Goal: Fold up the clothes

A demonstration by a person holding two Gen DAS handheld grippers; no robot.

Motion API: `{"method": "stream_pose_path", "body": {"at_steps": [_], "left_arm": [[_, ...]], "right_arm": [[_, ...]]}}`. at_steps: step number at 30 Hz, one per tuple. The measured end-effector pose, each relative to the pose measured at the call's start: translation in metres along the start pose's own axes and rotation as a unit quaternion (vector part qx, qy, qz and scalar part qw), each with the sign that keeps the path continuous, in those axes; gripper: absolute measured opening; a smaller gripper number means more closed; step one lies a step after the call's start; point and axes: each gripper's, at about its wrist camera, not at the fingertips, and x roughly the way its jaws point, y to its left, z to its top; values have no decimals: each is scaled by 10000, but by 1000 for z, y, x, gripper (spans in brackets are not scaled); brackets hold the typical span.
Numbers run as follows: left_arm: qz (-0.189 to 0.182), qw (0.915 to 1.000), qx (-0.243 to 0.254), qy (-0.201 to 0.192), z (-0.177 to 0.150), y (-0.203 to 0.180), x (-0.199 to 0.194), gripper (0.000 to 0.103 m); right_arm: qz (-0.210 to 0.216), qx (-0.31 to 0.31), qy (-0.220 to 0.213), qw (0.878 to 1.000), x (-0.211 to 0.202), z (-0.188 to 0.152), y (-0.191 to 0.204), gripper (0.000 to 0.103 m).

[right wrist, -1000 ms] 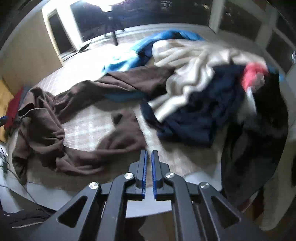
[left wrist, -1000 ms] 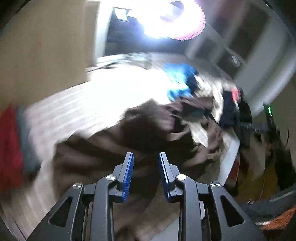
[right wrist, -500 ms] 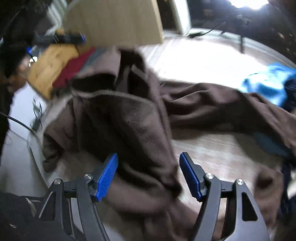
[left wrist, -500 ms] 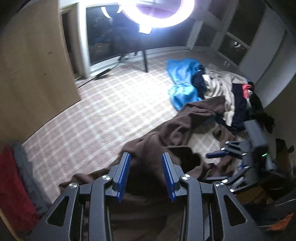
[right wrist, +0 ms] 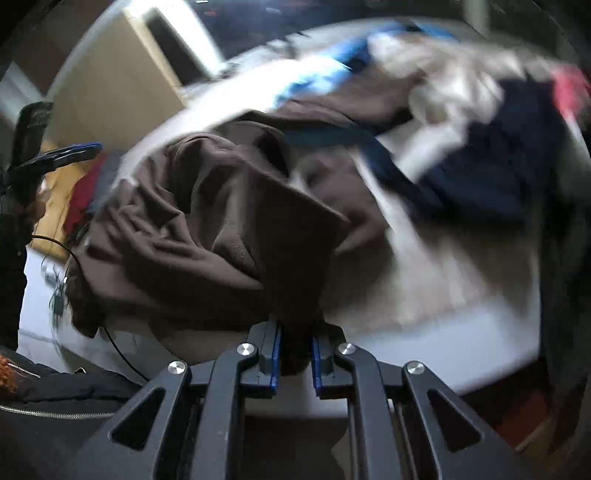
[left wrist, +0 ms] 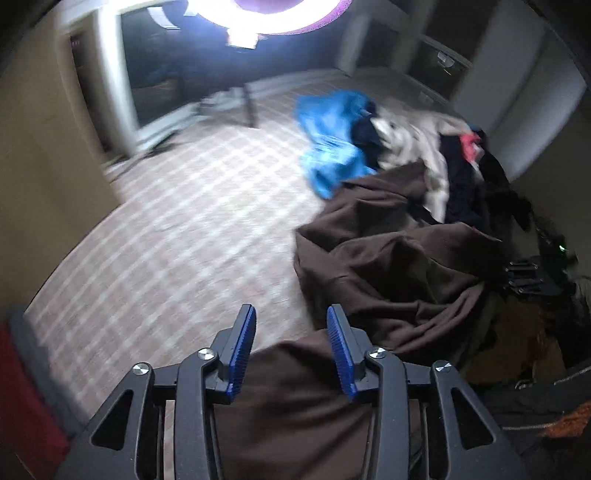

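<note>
A large dark brown garment [left wrist: 391, 266] lies bunched on the checked bed surface [left wrist: 177, 229], with one edge trailing under my left gripper [left wrist: 291, 332]. That gripper is open, its blue pads [left wrist: 243, 343] holding nothing. In the right wrist view my right gripper [right wrist: 294, 339] is shut on a fold of the brown garment [right wrist: 221, 221], which rises in a crumpled heap ahead of it. The left gripper [right wrist: 70, 153] shows at the far left of that view.
A pile of other clothes sits at the far right: a blue garment [left wrist: 328, 147], a cream one [left wrist: 413, 144], dark navy pieces [left wrist: 461, 184] and a red bit [left wrist: 469, 146]. Red and grey folded items [left wrist: 22, 398] lie at the left edge. A bright ring light [left wrist: 266, 14] glares overhead.
My right gripper went from wide open over the brown garment to shut on a fold of it. The left gripper swung left, so the bunched brown heap now sits further right.
</note>
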Motion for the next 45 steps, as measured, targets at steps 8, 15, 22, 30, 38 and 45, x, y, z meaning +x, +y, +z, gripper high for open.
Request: {"method": "stream_pose_path", "body": {"at_steps": [8,15,22,30,38,45], "left_arm": [[-422,9826,1650,747,52,-80,77,41],[-534,9520,2644,1444,59,-119,136,38],[-454,9762,1710,1256,43,-82,110,4],[195,9990,-306,265,-56,29,-17,4],[315,9787,-2015,-214,-156,105,-59,5],[205,9723,-2299,-359,-179,110,-52,5]], "right_arm": [[-54,34,-81,9999,0,-18,-6,12],[-41,150,-25,9999,8,-14,-8,14],[-315,37,-69,9995,1,0,-6,38],[11,-1029,-638,9926,-12,45,49,58],[796,-1744,-483,9803,25,120,92,58],[1543,-1489,741,9739,120,166,106,58]]}}
